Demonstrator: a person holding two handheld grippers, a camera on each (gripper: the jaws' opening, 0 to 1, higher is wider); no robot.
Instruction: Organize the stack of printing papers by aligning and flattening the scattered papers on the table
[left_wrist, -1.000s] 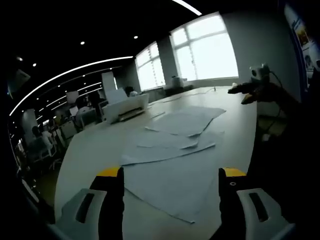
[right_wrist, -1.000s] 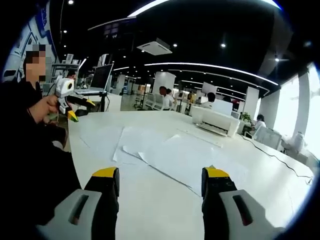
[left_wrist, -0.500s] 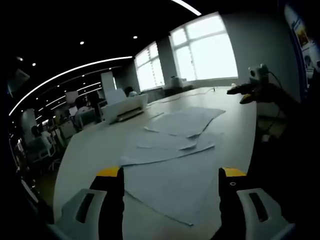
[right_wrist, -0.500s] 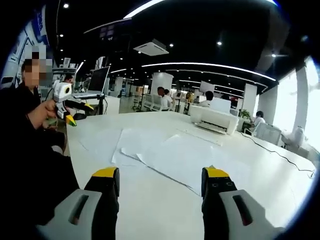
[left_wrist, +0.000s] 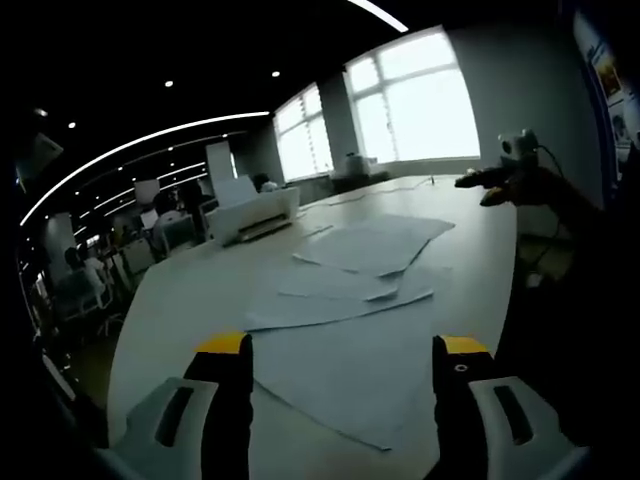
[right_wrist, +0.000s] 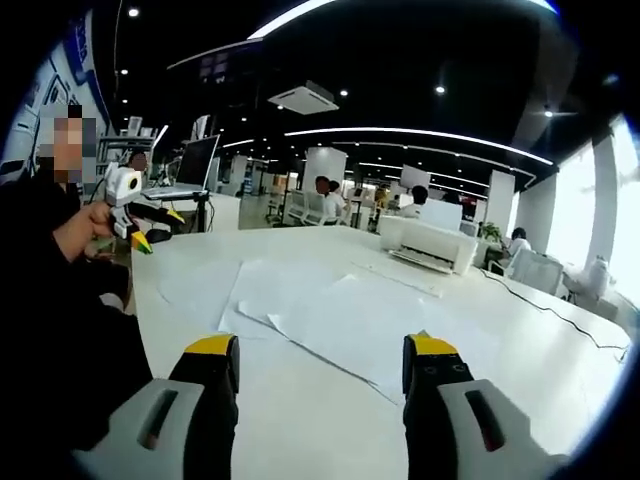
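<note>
Papers (left_wrist: 350, 300) lie scattered in overlapping sheets on the white bench (left_wrist: 190, 300), directly ahead of the left gripper (left_wrist: 340, 350), whose yellow-tipped jaws stand spread and empty just short of the nearest sheet. From the other side, the right gripper (right_wrist: 318, 350) (also released, holding nothing) faces the same papers (right_wrist: 340, 315), a printer (right_wrist: 430, 245) beyond them.

White papers (right_wrist: 330, 310), seemingly white table (right_wrist: 290, 420)

We find loose papers (left_wrist: 350, 300) overlapping on the table (left_wrist: 190, 300), a printer (left_wrist: 250, 215) on the table behind them, and windows (left_wrist: 410, 100) behind that.
</note>
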